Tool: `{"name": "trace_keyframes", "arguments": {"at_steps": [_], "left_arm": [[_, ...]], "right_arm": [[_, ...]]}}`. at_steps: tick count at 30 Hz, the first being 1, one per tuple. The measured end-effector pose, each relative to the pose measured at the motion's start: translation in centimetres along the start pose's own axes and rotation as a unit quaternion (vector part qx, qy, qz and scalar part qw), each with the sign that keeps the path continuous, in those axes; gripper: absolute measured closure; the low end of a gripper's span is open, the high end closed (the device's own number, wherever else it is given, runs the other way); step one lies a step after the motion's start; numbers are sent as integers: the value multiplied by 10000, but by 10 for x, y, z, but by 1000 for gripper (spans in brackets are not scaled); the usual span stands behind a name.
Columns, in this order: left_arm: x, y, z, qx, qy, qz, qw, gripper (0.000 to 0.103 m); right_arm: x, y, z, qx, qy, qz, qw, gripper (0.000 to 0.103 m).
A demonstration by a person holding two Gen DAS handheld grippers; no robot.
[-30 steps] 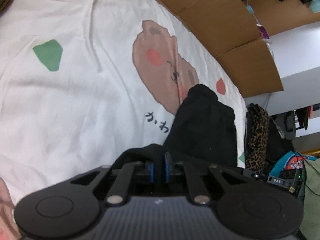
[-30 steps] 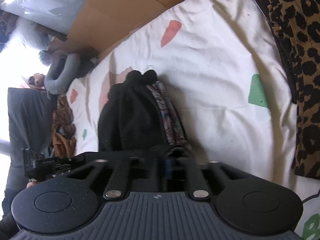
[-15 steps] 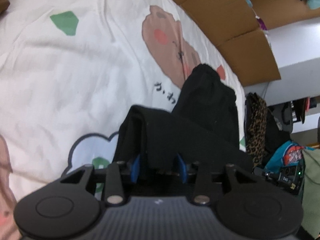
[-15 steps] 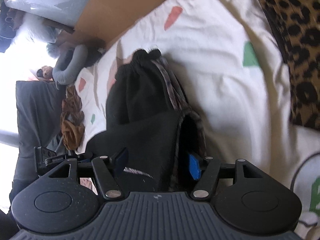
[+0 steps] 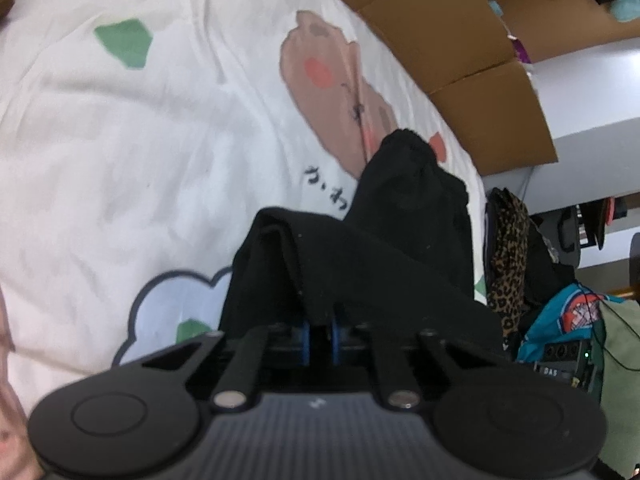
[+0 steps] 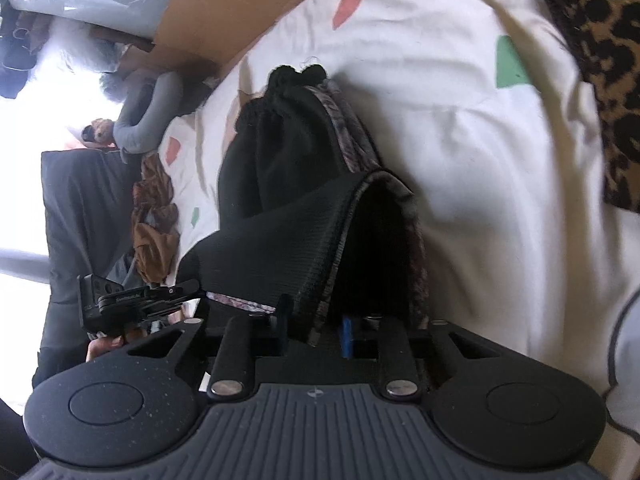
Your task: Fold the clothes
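White bedsheet (image 5: pixel 120 168) covers bed, printed with green patches, coral patches, brown cartoon animal, dark script, blue cloud outline. Brown cardboard panels (image 5: pixel 452 36) line bed's far edge. Leopard-print garment (image 6: pixel 600 60) lies on sheet at right in right wrist view; also visible past sheet's edge in left wrist view (image 5: pixel 506 248). Teal printed fabric (image 5: pixel 568 312) beside it. Grey curved neck pillow (image 6: pixel 148 116) near cardboard. Crumpled brown cloth (image 6: pixel 154 216) on sheet's edge.

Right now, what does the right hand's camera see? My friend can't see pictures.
The right gripper has just closed on the edge of a black garment with a patterned trim, lifted off a white printed sheet. A leopard-print cloth lies at the far right.
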State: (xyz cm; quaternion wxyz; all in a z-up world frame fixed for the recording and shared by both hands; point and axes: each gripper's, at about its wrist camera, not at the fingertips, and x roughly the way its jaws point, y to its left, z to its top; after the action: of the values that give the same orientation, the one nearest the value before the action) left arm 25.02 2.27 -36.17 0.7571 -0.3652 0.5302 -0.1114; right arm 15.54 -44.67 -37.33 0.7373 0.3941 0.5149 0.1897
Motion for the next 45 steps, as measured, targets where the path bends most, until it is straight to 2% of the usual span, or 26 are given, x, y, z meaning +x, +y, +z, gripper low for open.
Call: {"name": "trace_keyframes", "arguments": {"at_steps": [7, 12, 14, 15, 18, 19, 22, 25, 33, 38, 45], "left_arm": [[-3, -10, 18, 103, -185, -44, 9998, 93], [3, -14, 30, 176, -266, 14, 9995, 93], [4, -16, 35, 225, -273, 51, 9994, 93], [5, -16, 37, 236, -278, 59, 9993, 93], [6, -17, 44, 242, -298, 66, 9992, 93], [6, -18, 46, 238, -311, 64, 9992, 93], [7, -19, 52, 242, -324, 98, 9991, 92], [8, -20, 55, 188, -401, 187, 9988, 82], [-7, -26, 66, 229, -778, 228, 9964, 68], [-19, -28, 66, 355, -954, 319, 9943, 68], [-30, -23, 54, 701, -895, 637, 9915, 62]], "right_arm": [[-3, -1, 13, 1, -278, 64, 9996, 87], [0, 1, 29, -98, -361, 40, 9993, 84], [1, 1, 35, -100, -430, 34, 9990, 75], [2, 1, 38, -100, -464, 38, 9989, 67], [4, 1, 45, -101, -536, 39, 9985, 63], [4, 1, 47, -103, -557, 42, 9984, 56], [6, 3, 54, -146, -635, 44, 9979, 46], [9, 6, 64, -168, -693, -10, 9975, 42], [0, 8, 79, -134, -904, 20, 9958, 40], [-15, 5, 80, -86, -1170, -51, 9931, 36], [-35, 2, 70, -256, -1253, -338, 9912, 35]]}}
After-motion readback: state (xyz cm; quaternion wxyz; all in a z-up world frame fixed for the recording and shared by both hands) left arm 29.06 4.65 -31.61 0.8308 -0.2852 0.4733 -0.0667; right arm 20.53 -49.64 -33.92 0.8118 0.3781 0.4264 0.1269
